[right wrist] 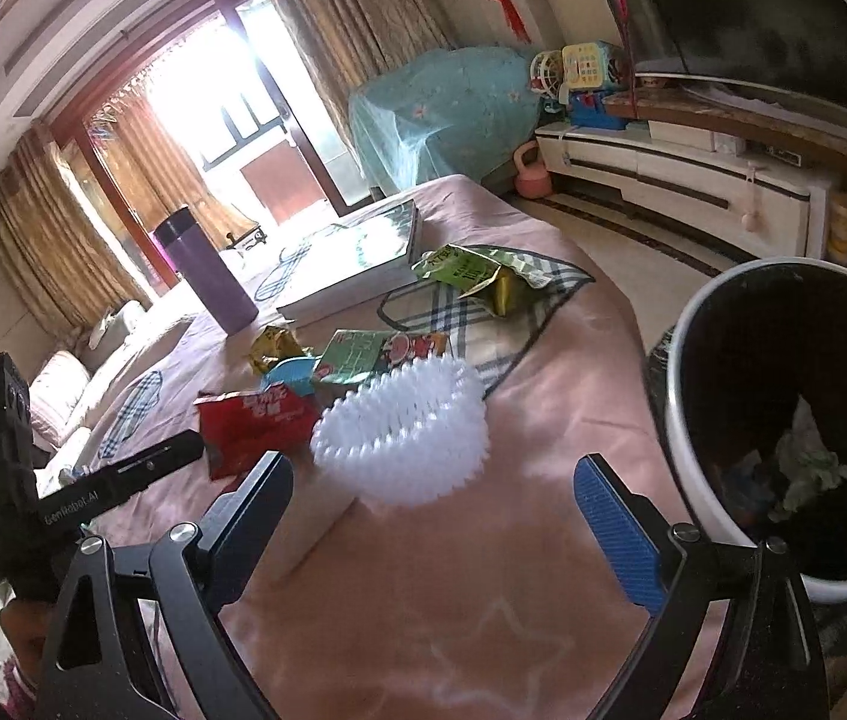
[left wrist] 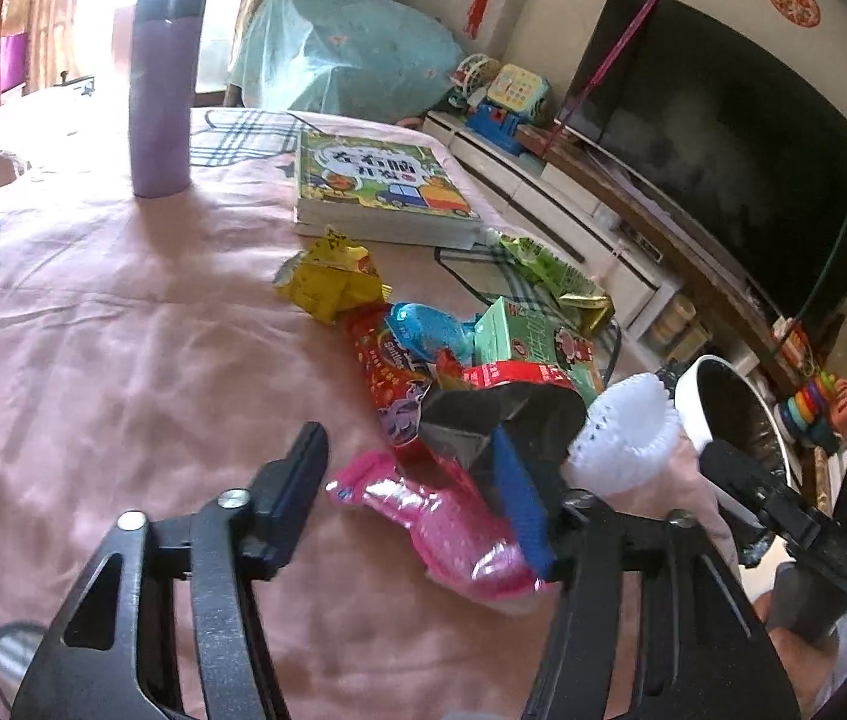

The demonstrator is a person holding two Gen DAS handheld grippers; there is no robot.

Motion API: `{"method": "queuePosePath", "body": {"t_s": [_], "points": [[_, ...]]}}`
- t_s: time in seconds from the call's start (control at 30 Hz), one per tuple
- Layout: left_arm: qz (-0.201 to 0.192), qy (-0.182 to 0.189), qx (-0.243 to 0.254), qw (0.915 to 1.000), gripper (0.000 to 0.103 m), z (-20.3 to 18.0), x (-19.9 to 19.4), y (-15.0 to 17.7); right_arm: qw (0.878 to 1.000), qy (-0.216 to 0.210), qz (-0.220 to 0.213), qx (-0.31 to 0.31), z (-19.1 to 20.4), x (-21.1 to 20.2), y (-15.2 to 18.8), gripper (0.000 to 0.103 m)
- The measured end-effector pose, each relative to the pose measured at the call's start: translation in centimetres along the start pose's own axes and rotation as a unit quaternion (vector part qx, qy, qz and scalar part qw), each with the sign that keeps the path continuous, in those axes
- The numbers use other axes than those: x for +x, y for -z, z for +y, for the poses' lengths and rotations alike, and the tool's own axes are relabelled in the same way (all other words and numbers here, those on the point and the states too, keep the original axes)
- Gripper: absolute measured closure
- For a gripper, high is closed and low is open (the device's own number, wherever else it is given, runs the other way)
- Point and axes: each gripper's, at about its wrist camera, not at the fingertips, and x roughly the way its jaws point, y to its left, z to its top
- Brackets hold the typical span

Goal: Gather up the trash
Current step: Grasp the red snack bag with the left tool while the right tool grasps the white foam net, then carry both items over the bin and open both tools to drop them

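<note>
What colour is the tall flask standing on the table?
Purple, with a dark lid; the flask shows best in the left wrist view.

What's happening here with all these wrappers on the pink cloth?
A person with a gripper in each hand is clearing snack litter off a pink tablecloth. The left gripper sits over a crinkly pink wrapper, jaws apart, not clamped. The right gripper is open and empty near a white frilly plastic tray. A white-rimmed black waste bin beside the table already holds some rubbish.
</note>
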Motion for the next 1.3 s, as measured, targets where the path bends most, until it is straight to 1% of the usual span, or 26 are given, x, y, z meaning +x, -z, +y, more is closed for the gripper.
{"method": "queuePosePath", "body": {"t_s": [0.03,0.07,0.1,0.13,0.17,0.2,0.23,0.27,0.33,0.37,0.53,0.8,1.03,1.3], "points": [[0.005,0.003,0.001,1.0000,0.065,0.0,0.4,-0.1,1.000,0.003,0.004,0.002,-0.1,0.5,-0.2,0.013],[0.014,0.008,0.002,0.9999,0.071,-0.1,0.9,-0.1,1.000,0.004,0.008,0.005,-0.1,1.1,-0.2,0.018],[0.020,0.013,0.002,0.9997,0.084,-0.1,1.2,0.0,1.000,0.003,0.013,0.007,-0.2,1.6,-0.2,0.025],[0.025,0.017,0.003,0.9995,0.094,-0.2,1.4,0.0,1.000,0.001,0.021,0.011,-0.4,2.3,-0.3,0.030],[0.028,0.018,0.006,0.9994,0.096,-0.4,1.4,0.2,1.000,-0.002,0.027,0.015,-0.6,2.7,-0.3,0.041],[0.028,0.018,0.010,0.9994,0.098,-0.6,1.3,0.5,0.999,-0.009,0.033,0.019,-0.7,3.0,-0.2,0.055],[0.027,0.019,0.017,0.9993,0.099,-0.9,1.0,0.8,0.999,-0.016,0.037,0.021,-0.8,3.0,-0.1,0.063],[0.025,0.018,0.021,0.9993,0.100,-1.2,0.7,1.1,0.999,-0.015,0.038,0.019,-0.7,2.9,0.1,0.073],[0.020,0.021,0.026,0.9993,0.100,-1.6,-0.1,1.7,0.999,-0.014,0.034,0.008,-0.5,2.3,0.4,0.078],[0.019,0.025,0.026,0.9992,0.101,-1.9,-0.6,2.0,0.999,-0.015,0.033,0.003,-0.3,1.9,0.6,0.084],[0.016,0.043,0.037,0.9983,0.102,-3.9,-2.3,3.4,1.000,-0.015,0.026,-0.009,-0.4,-0.4,1.9,0.088],[0.023,0.067,0.072,0.9949,0.102,-7.9,-3.1,5.1,1.000,-0.005,-0.002,0.006,-2.4,-4.4,2.5,0.089],[0.026,0.082,0.089,0.9922,0.102,-10.8,-2.9,5.4,0.999,0.018,-0.038,0.026,-5.1,-8.4,2.8,0.089],[0.023,0.098,0.108,0.9890,0.102,-14.6,-2.3,4.7,0.996,0.047,-0.063,0.047,-8.3,-11.3,2.4,0.089]]}}
